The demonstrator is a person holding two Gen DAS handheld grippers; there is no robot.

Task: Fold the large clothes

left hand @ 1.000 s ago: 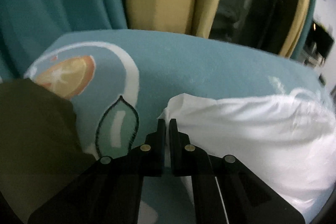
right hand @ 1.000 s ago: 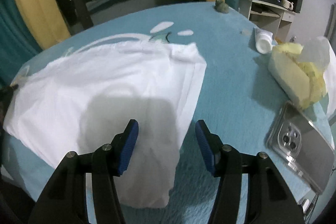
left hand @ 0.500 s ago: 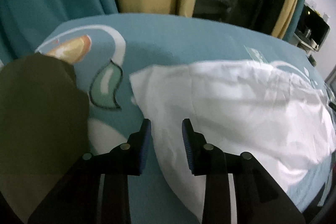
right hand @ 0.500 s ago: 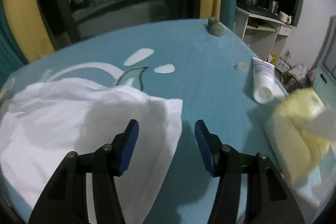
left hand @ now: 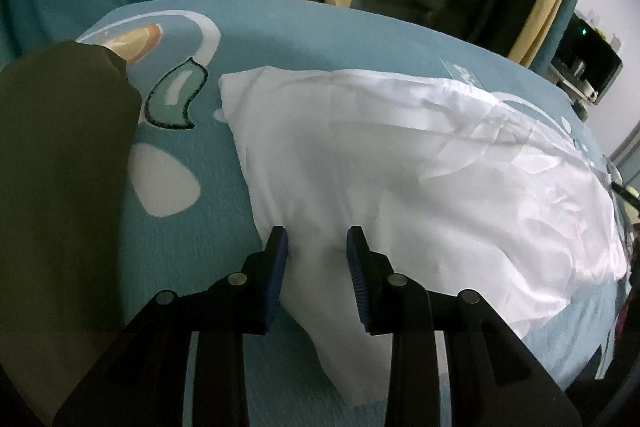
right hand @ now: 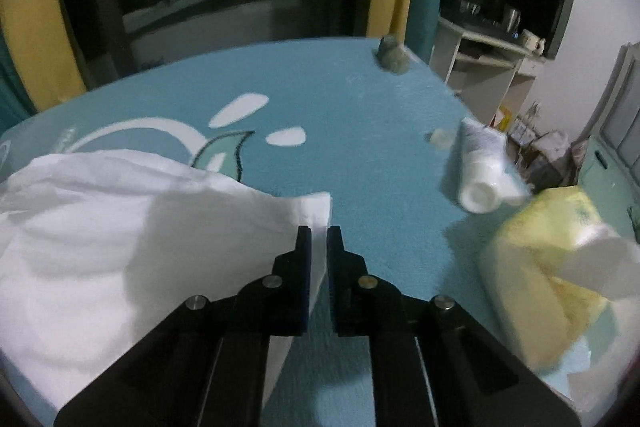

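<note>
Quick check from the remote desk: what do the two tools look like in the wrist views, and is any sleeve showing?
Both match: the left tool and right tool have matte black angular fingers with round silver rivets and ribbed blue pads on the inner faces. No cables or markings show. A dark olive sleeve fills the left side of the left wrist view.

White garment (left hand: 400, 163) — crumpled, lying flat.

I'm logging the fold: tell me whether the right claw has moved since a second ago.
Yes. The right claw has shifted rightward to the white garment's corner and toward the white tube, its jaws just closing on the edge.
</note>
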